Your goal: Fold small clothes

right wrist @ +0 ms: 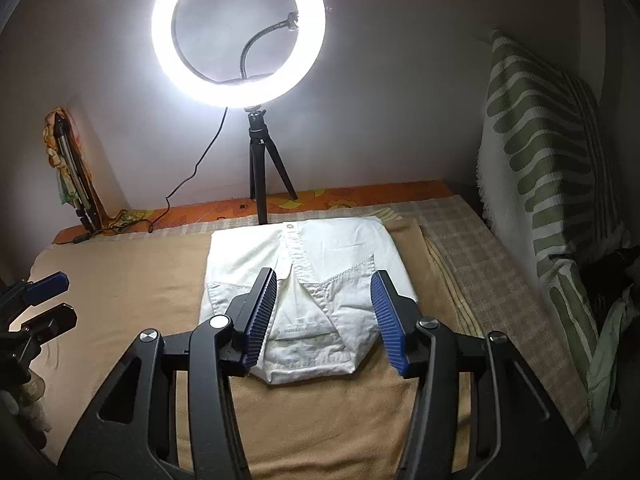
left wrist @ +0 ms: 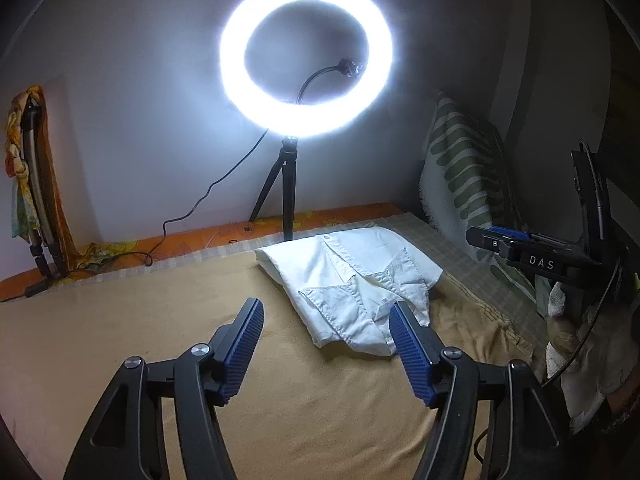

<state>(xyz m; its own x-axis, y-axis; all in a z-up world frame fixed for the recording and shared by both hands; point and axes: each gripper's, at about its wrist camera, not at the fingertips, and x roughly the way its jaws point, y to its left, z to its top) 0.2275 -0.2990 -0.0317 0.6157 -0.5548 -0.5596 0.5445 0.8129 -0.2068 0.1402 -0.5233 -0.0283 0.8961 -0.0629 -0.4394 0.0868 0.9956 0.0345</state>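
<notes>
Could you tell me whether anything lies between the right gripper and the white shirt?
Nothing visible does. The right gripper hangs open just above the folded white shirt on the tan blanket, its pads off the cloth.

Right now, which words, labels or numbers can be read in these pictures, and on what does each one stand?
"DAS": white letters on the black body of the right gripper, seen from the left wrist view.
Printed line on the neck label of the white shirt: upside down and too small to read.
Nothing else carries text.
</notes>
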